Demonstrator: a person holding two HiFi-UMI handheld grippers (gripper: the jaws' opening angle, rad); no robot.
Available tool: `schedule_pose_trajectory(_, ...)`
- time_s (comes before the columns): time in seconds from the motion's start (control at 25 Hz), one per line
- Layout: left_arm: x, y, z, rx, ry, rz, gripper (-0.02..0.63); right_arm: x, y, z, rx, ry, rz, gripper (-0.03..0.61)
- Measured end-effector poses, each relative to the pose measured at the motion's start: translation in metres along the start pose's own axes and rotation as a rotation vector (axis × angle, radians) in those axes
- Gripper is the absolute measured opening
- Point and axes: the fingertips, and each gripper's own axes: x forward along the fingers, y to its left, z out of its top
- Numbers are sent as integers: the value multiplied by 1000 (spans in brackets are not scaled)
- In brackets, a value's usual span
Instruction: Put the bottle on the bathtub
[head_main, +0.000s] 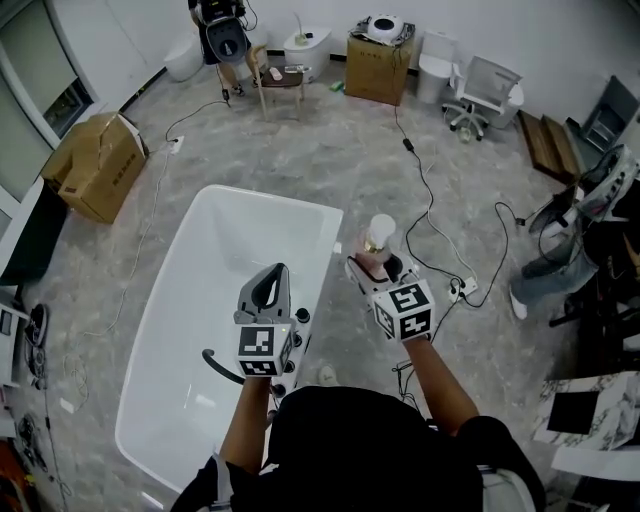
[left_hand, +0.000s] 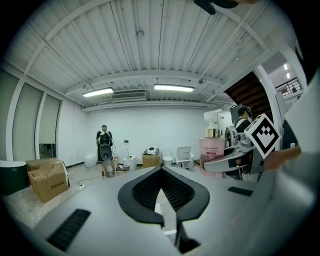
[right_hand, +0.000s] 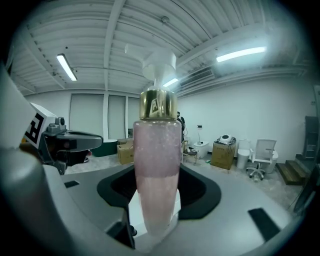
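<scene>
Bottle (right_hand: 156, 170) upright, clamped in right claw (head_main: 372, 264) near bathtub (head_main: 318, 215) rim; left claw (left_hand: 161, 174) jaws together, holding nothing

Glossy white bathtub (head_main: 235, 250) on a smooth, grey marbled stone-look floor (head_main: 330, 150).
The pump bottle (right_hand: 156, 170) has a frosted pink translucent body, a shiny gold metallic collar and a matt white plastic pump. The left gripper (left_hand: 161, 170) is matt grey plastic with ribbed black pads (left_hand: 145, 192). A cardboard box (head_main: 95, 165) looks matt brown and creased.
</scene>
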Motion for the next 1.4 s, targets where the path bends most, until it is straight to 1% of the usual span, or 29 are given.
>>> schedule_pose_trajectory(0.24,18,28,-14,-16,18,-20,12,36,6,-3,5,21,-3,239)
schedule_pose_trajectory(0.44,21,45,-25,-26,29,-15,12,50,15,-8,8,36,0,239)
schedule_pose_trajectory(0.68,22,50,-37,-37,38,-16,12,60,18,-16,-6,56,11,239)
schedule_pose_trajectory(0.84,25,55,-45,-45,60,-18,12,67,18,-17,-7,70,15,238)
schedule_pose_trajectory(1.12,53,53,-58,-60,94,-16,12,86,3,-27,6,98,45,238)
schedule_pose_trajectory(1.28,65,51,-70,-65,131,-14,12,100,-6,-36,21,120,64,238)
schedule_pose_trajectory(1.4,75,52,-83,-95,168,-5,12,114,-12,-46,27,146,82,239)
